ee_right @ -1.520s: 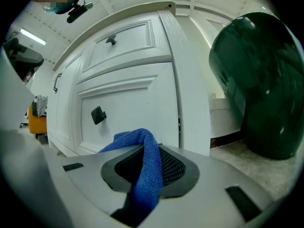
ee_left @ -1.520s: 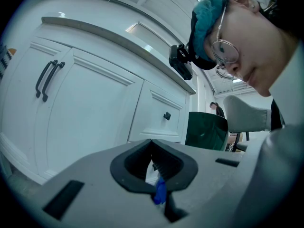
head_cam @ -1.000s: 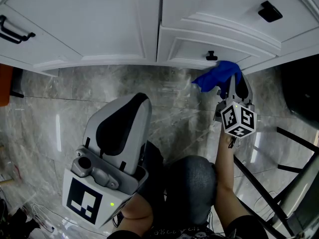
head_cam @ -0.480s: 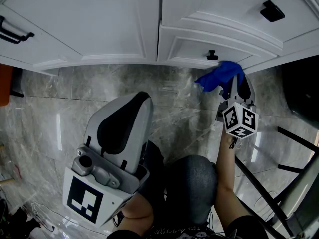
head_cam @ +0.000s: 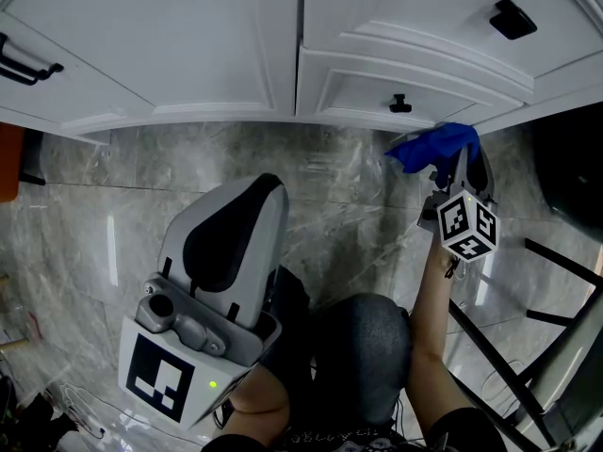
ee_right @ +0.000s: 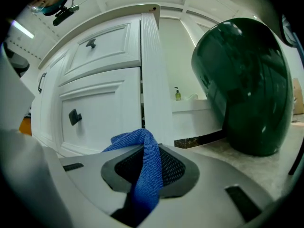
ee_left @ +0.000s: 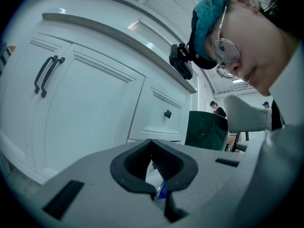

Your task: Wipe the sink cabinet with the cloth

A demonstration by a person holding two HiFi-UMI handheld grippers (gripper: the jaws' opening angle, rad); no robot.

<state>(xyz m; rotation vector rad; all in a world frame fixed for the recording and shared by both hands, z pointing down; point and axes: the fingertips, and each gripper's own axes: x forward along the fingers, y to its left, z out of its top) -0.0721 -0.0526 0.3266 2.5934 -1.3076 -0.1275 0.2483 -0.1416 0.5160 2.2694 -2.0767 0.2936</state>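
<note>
- Head view: the right tool (head_cam: 454,161) is held up against the lower right edge of the white sink cabinet (head_cam: 188,45), just right of a small black drawer knob (head_cam: 400,104).
- The blue cloth (head_cam: 433,146) bunches out of its tip and touches the cabinet's bottom moulding.
- The left tool (head_cam: 262,185) sits low and near the person's body, over the grey marble floor (head_cam: 85,215), well apart from the cabinet front.
- Left gripper view: the left tool's jaws stand together or very nearly so, with only a thin slit between the black pads (ee_left: 171,163).
- Nothing is gripped between them. A sliver of blue shows at the base of the slit; what it is cannot be told.
- Beyond lie the cabinet doors with a pair of black bar handles (ee_left: 46,75) and a dark green chair (ee_left: 206,129) to the right.
- Right gripper view: the right tool's jaws are clamped on the cloth, which runs up out of the pads in a narrow band and folds over to the left towards the cabinet.
- A black door handle (ee_right: 74,117) shows on the lower panel, left of the cloth.
- The dark green chair stands on the floor to the right, clear of the cabinet.
</note>
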